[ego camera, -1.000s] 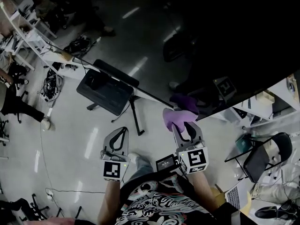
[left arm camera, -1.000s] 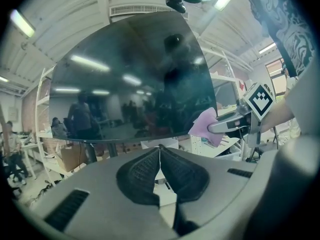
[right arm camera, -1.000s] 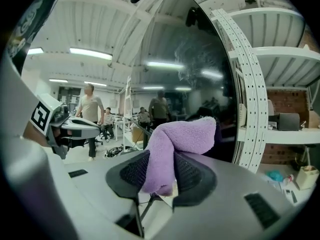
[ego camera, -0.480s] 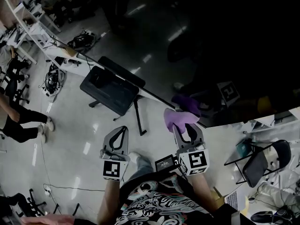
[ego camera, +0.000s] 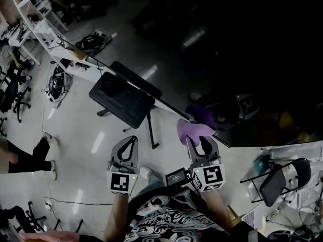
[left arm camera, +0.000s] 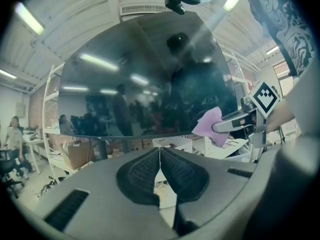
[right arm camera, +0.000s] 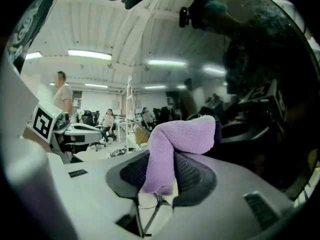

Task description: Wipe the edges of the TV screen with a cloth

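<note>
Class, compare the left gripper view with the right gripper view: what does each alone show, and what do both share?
Left gripper view alone: the left gripper head-on, its tongs shut and empty, plus the whole lower edge of the TV screen. Right gripper view alone: the right gripper head-on, its tongs shut on the purple cloth. Both: that cloth beside the dark screen.

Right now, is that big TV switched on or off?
Off, it seems: the TV screen is dark with no picture on it, only light reflections from the room's ceiling.
</note>
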